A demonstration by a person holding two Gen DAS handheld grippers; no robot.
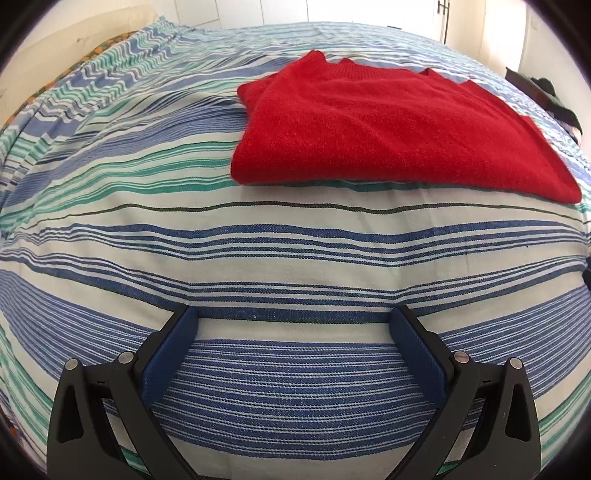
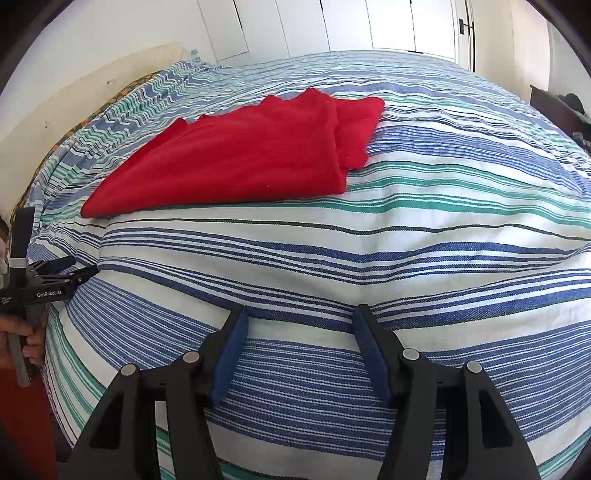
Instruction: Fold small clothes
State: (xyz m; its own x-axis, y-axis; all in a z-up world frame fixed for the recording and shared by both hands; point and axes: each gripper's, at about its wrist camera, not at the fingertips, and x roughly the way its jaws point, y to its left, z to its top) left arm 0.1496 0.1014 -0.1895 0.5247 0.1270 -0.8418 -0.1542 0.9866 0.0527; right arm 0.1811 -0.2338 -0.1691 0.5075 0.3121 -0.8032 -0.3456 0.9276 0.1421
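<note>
A red knit sweater [image 1: 388, 125] lies folded and flat on the striped bedspread [image 1: 295, 258], well ahead of both grippers. In the right wrist view the same sweater [image 2: 243, 158] sits at the upper left, with a folded part along its right side. My left gripper [image 1: 295, 314] hovers over the spread with its blue-padded fingers wide apart and nothing between them. My right gripper [image 2: 301, 314] is open too, narrower, and holds nothing. From the right wrist view the left gripper [image 2: 70, 267] shows at the far left edge, held by a hand [image 2: 22, 339].
The blue, green and white striped bedspread [image 2: 406, 240] covers the whole bed. A pale headboard or wall [image 2: 92, 81] runs along the left. White cupboard doors [image 2: 332, 26] stand behind the bed. Dark furniture with clothes [image 1: 546, 92] sits at the far right.
</note>
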